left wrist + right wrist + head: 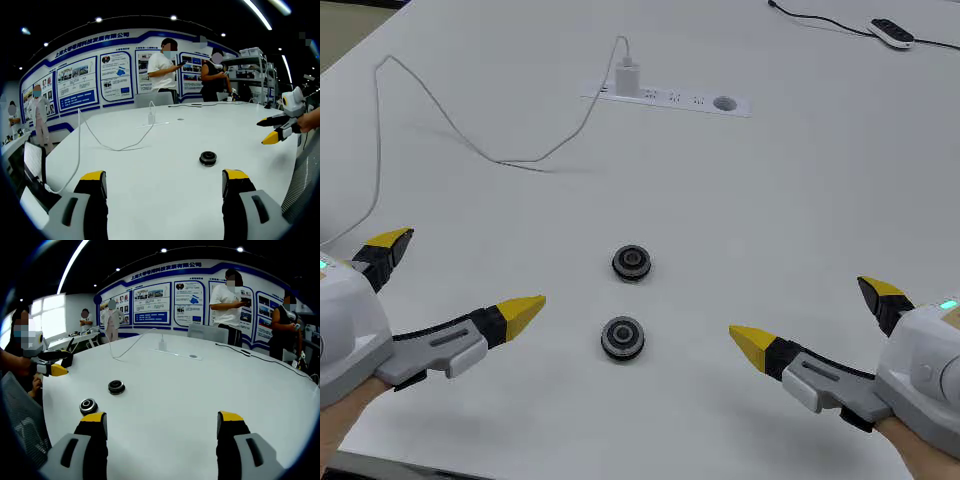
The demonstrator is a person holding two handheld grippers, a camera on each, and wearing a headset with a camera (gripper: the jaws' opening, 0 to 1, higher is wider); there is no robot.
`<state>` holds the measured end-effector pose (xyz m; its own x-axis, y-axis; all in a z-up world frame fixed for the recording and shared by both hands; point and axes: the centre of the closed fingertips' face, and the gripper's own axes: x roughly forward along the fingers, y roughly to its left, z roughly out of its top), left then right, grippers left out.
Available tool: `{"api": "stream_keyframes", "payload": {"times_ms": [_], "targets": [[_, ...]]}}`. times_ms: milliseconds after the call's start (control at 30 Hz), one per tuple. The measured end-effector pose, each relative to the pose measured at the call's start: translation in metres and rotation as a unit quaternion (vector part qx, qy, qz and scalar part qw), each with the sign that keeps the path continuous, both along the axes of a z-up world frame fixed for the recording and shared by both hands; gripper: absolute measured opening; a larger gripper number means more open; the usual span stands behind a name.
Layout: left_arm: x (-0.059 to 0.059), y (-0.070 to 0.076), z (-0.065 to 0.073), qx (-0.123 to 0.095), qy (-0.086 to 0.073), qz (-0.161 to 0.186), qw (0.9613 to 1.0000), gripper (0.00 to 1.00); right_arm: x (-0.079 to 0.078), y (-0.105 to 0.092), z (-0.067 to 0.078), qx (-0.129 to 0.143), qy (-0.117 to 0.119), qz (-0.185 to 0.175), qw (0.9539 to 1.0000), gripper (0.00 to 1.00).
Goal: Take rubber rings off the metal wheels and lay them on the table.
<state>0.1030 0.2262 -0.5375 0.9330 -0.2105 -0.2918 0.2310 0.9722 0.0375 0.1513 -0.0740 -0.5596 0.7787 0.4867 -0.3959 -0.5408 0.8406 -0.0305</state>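
Two small metal wheels with black rubber rings lie flat on the white table: the far wheel [632,263] [116,386] and the near wheel [623,338] [88,405]. One wheel [208,158] lies ahead of my left gripper's jaws. My left gripper [457,277] [164,176] hovers to the left of the wheels, open and holding nothing. My right gripper [815,315] [160,417] hovers to their right, also open with nothing between its yellow-tipped fingers. Each gripper appears in the other's view: the right gripper [280,127], the left gripper [50,362]. Both are well apart from the wheels.
A white power strip [665,98] with a plugged charger [627,75] and a long white cable [470,145] lies at the back. A small remote-like device [892,33] with a black cord sits far right. People stand beyond the table [165,65].
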Motion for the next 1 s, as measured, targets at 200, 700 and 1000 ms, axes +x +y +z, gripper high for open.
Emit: {"api": "stream_keyframes", "payload": {"times_ms": [200,700,1000], "targets": [[-0.0008,-0.0001,0.0007,0.002,0.0,0.0,1.0,0.98,-0.0014,-0.0011,-0.0018,0.005,0.007,0.0,1.0,0.89],[-0.0024,0.0034,0.005,0.012,-0.001,0.004,0.9999,0.96,-0.0036,0.0001,-0.0046,0.003,0.013,0.004,0.9999,0.87],[-0.0009,-0.0005,0.0041,0.02,0.002,-0.002,0.9998,0.94,-0.0034,-0.0017,-0.0043,0.004,0.016,0.004,0.9999,0.86]]}}
